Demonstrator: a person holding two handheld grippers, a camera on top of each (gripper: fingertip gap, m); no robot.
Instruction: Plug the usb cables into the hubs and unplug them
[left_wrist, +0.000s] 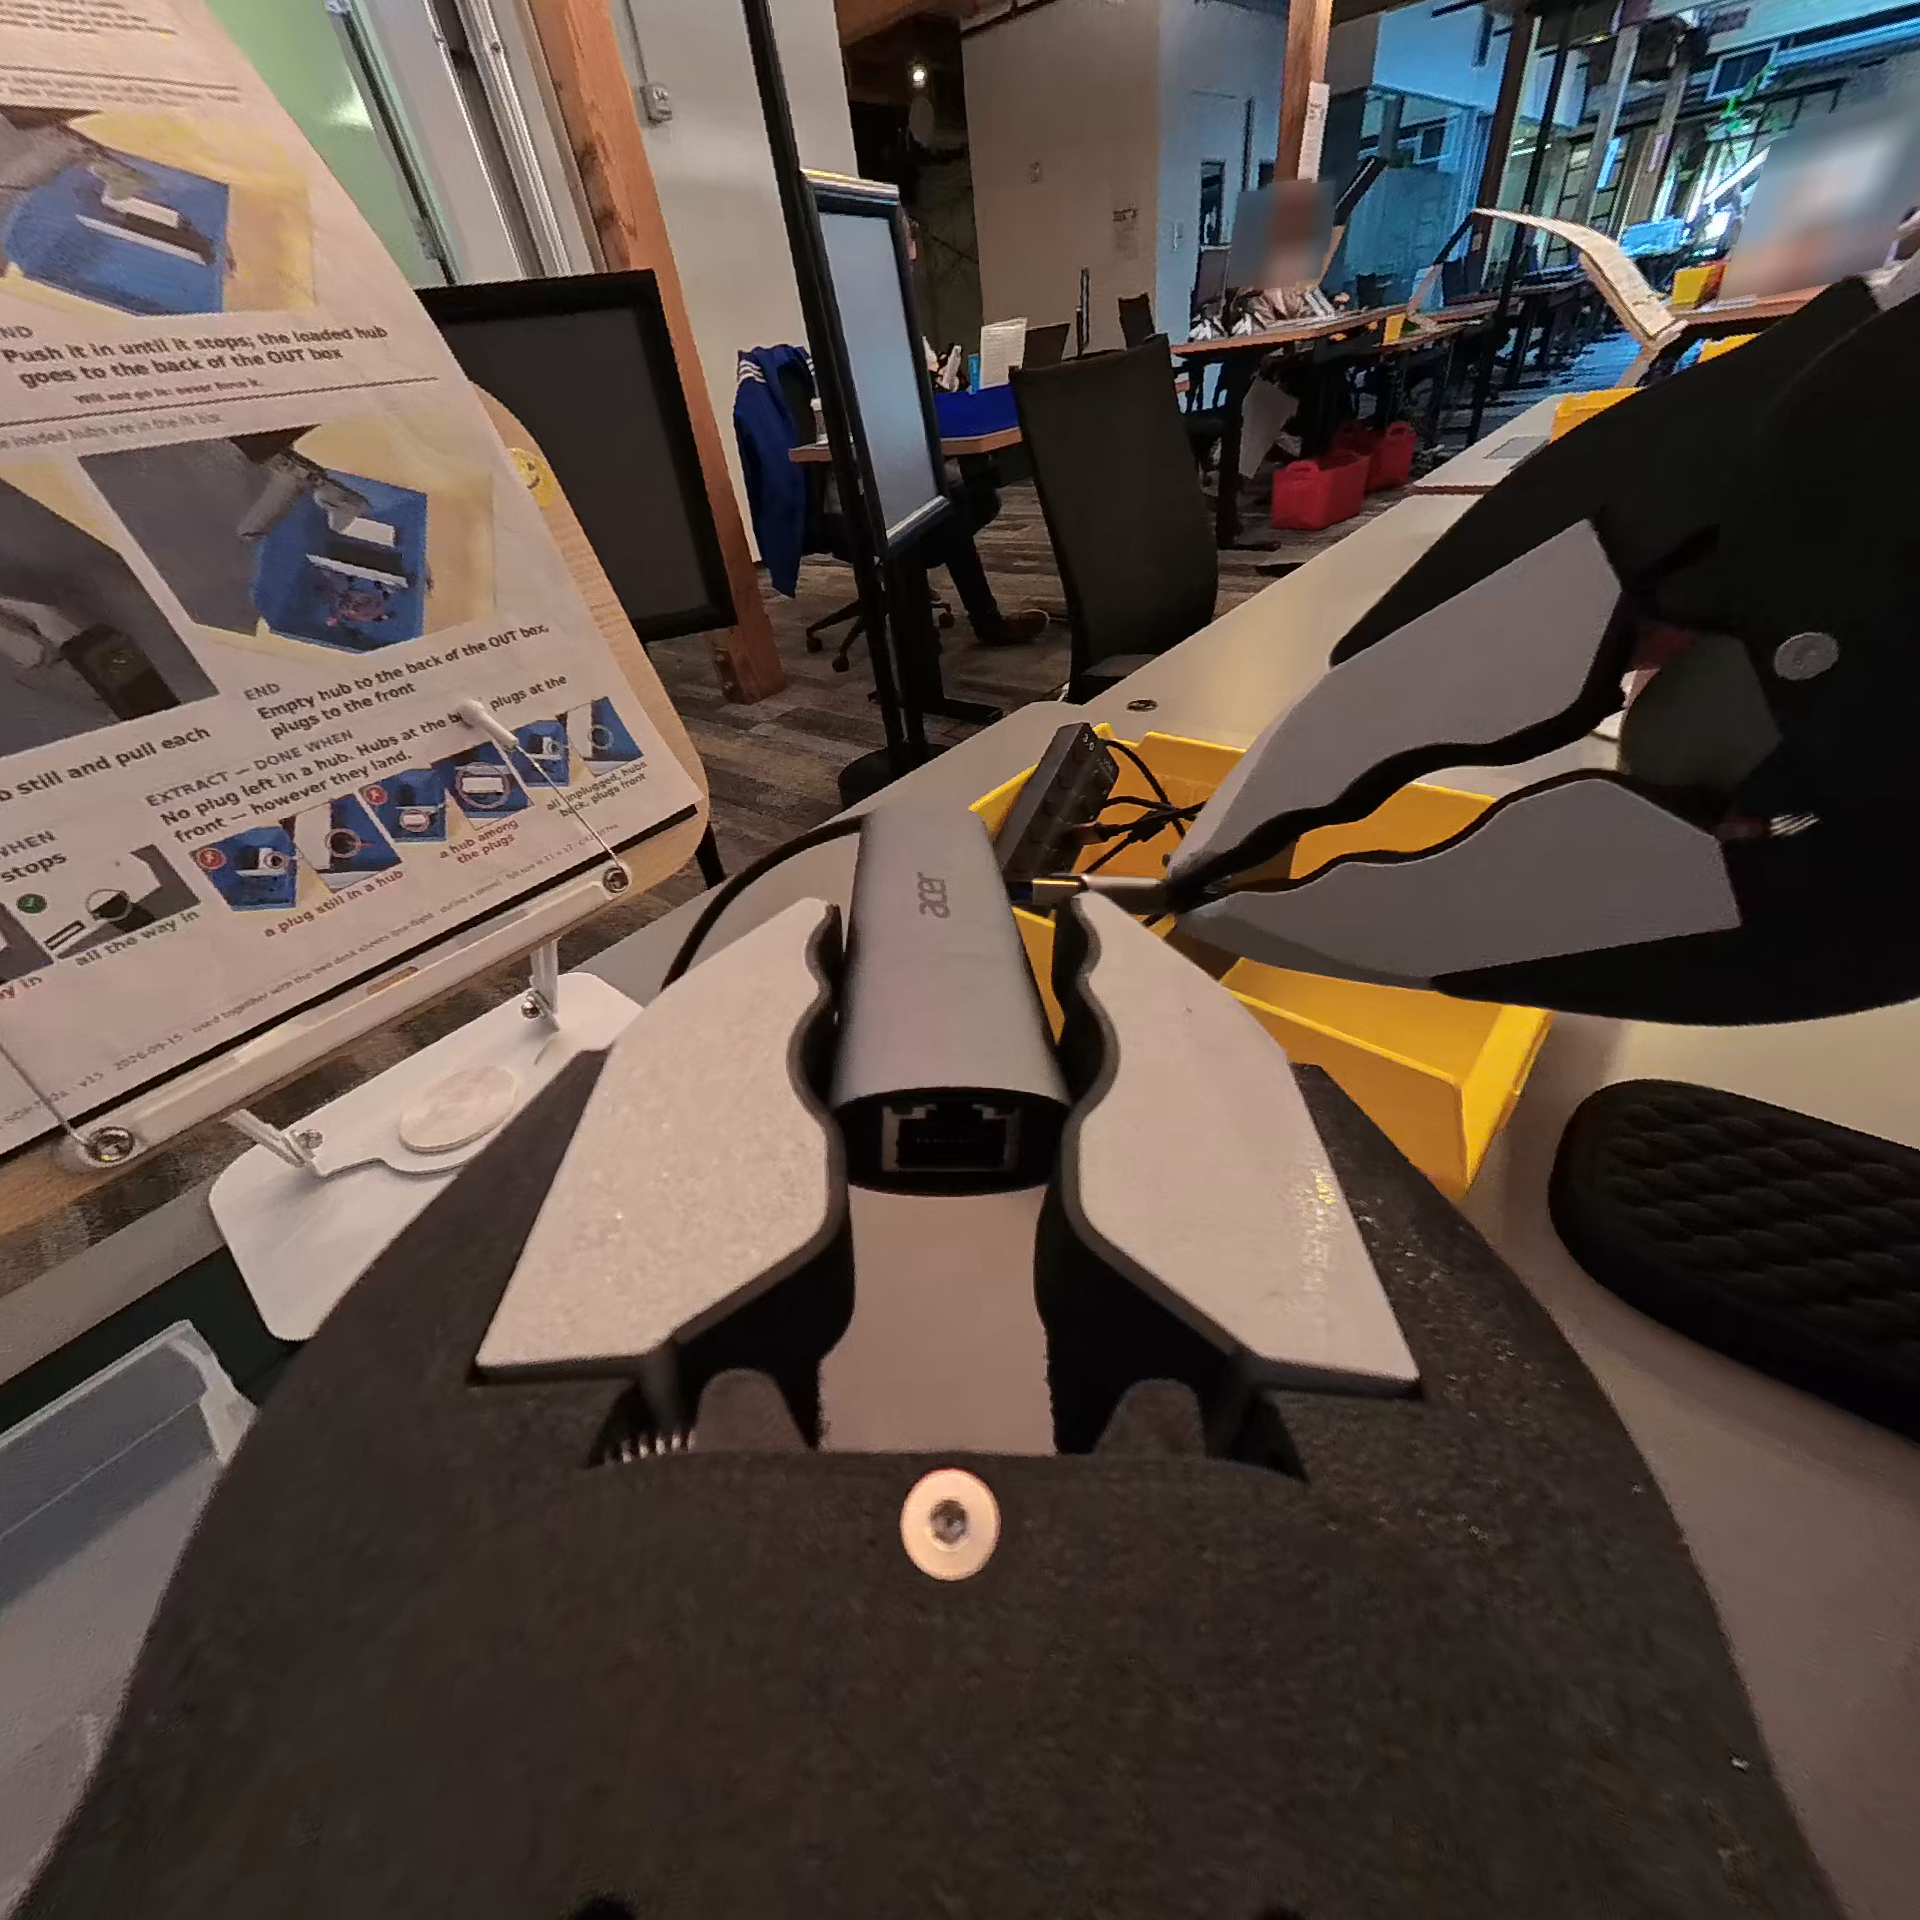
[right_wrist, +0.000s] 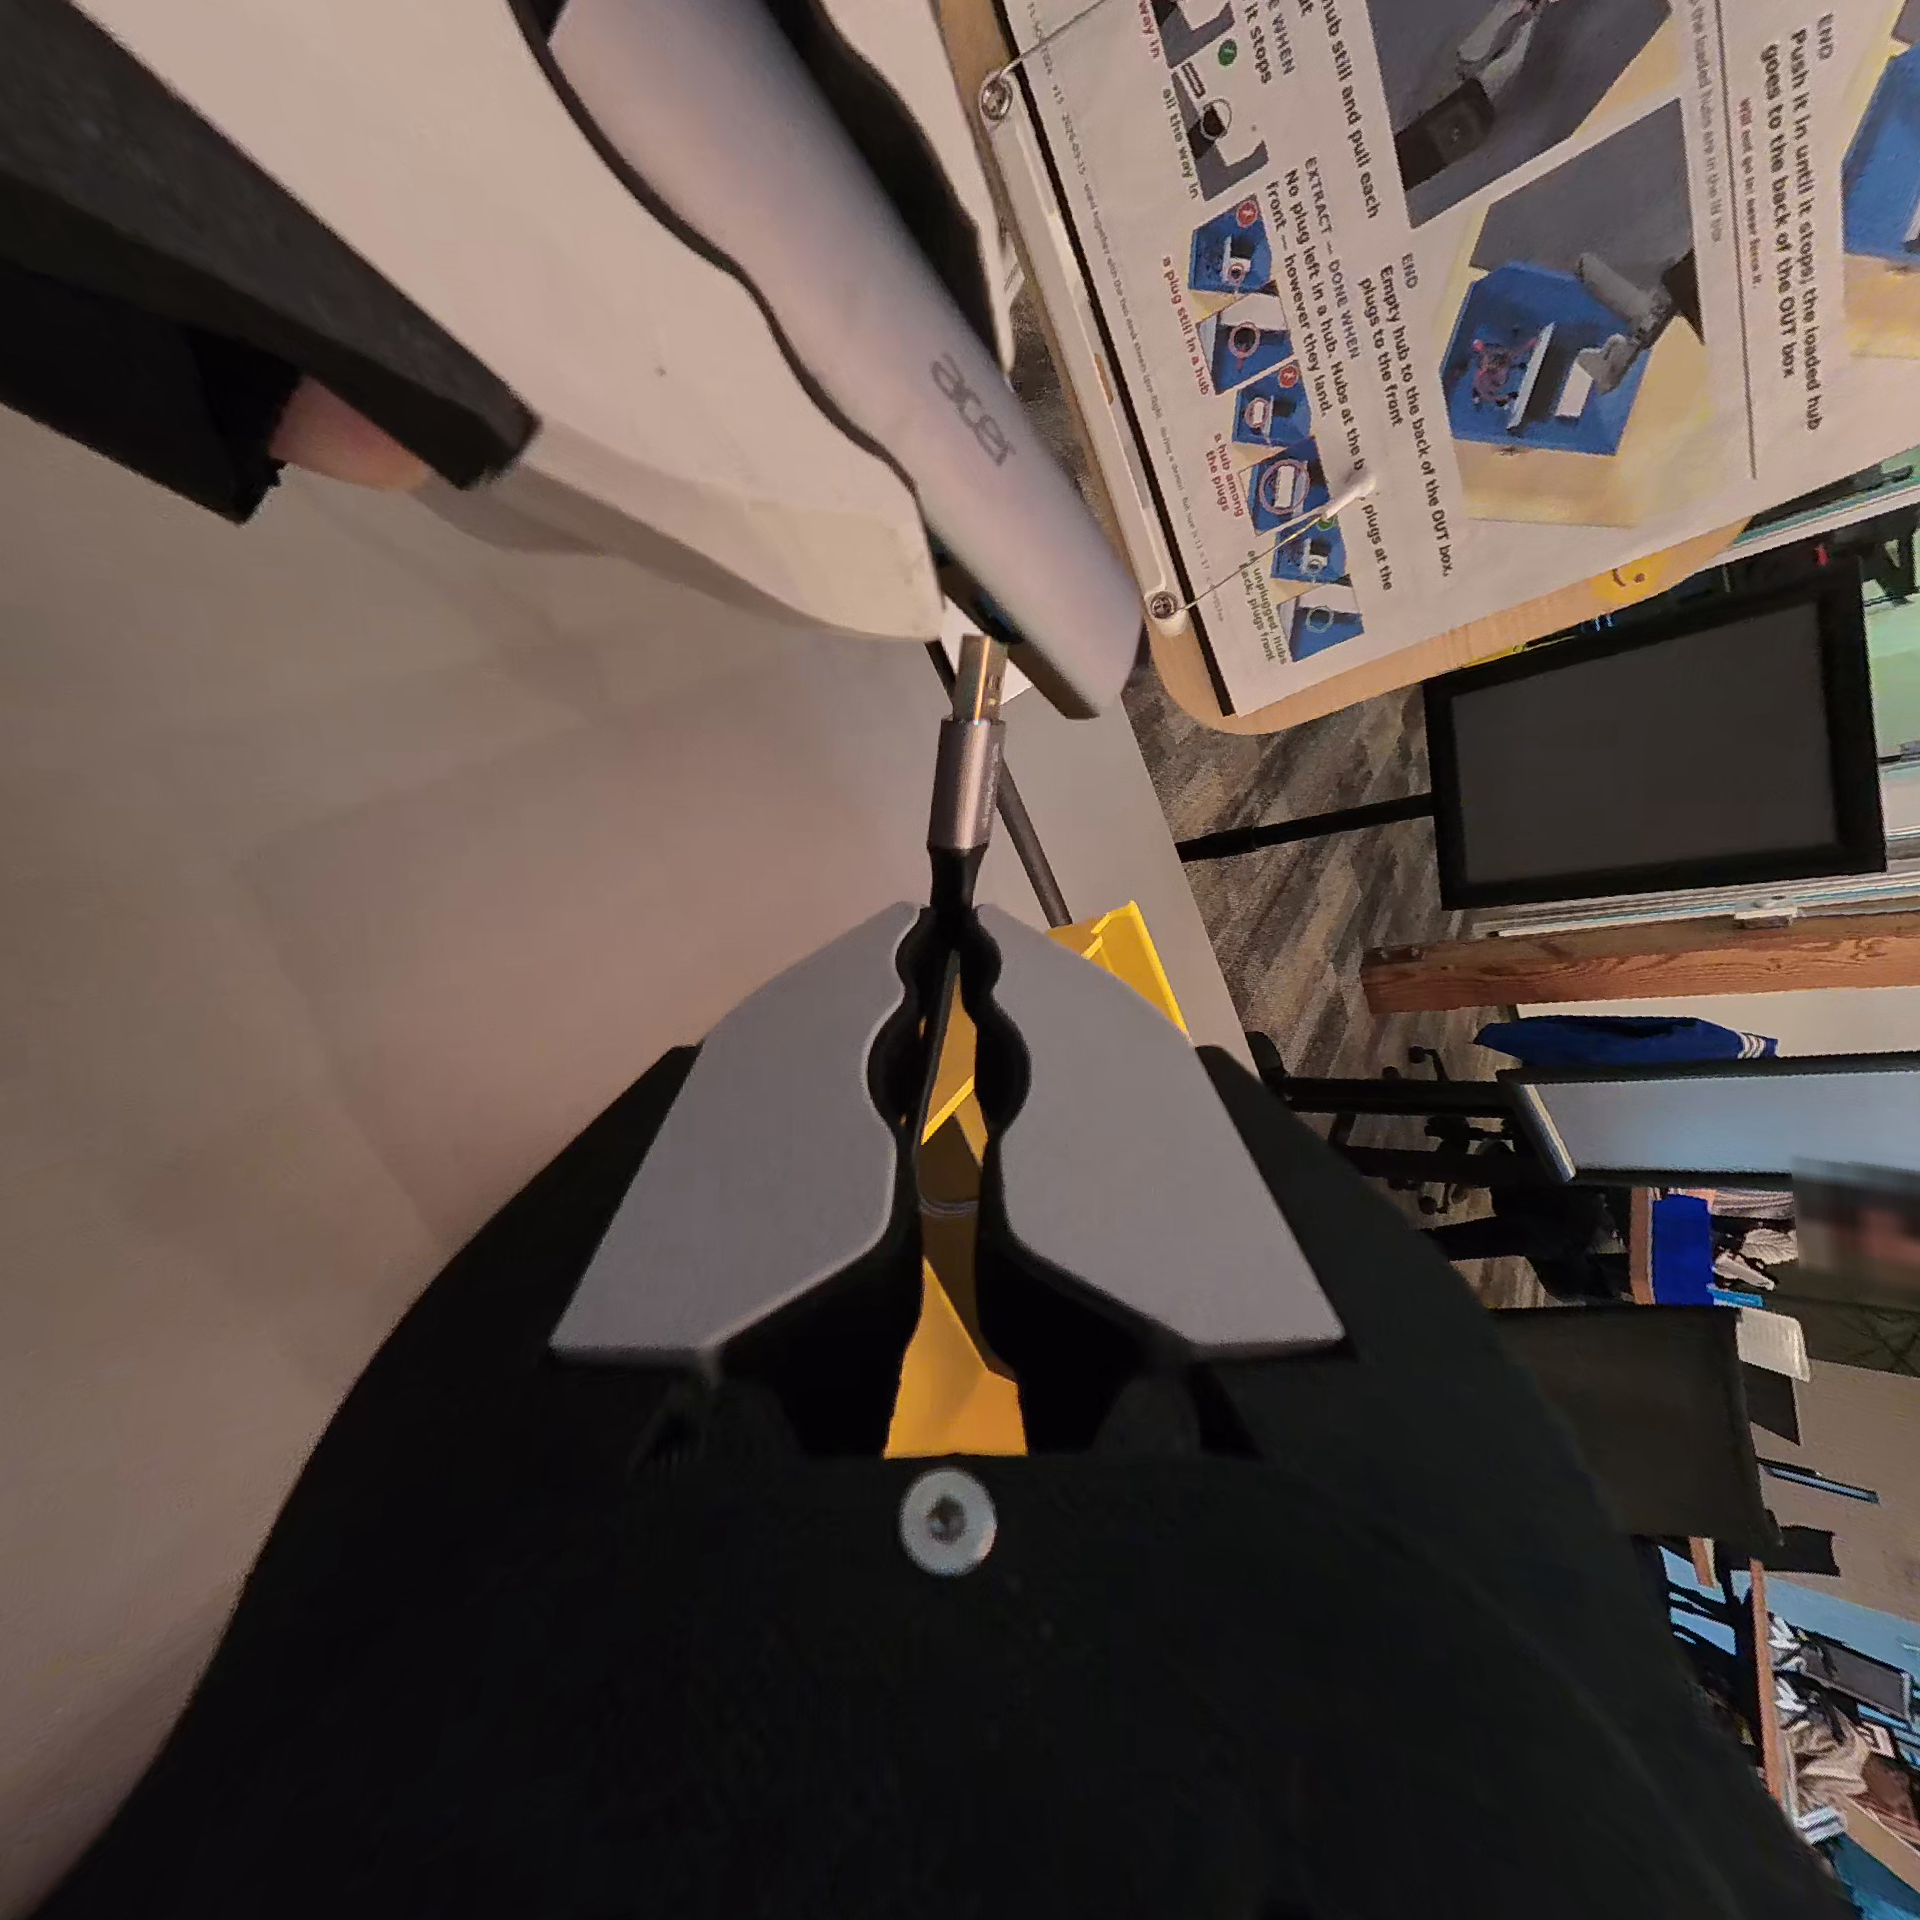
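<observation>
an open office: long wooden desks (left_wrist: 1340, 338), black mesh office chairs (left_wrist: 1122, 520), dark standing screens (left_wrist: 883, 364), grey carpet floor (left_wrist: 790, 717).

Soft indoor light, fairly even, with no hard shadows. In the left wrist view cooler blue daylight fills the upper right, and the hub (left_wrist: 940, 966) is sharp with a faint sheen. Both wide-angle views bend straight lines near the edges. In the right wrist view the tabletop (right_wrist: 312, 831) glows warm pinkish, and the hub (right_wrist: 862, 343) is slightly smeared.
</observation>
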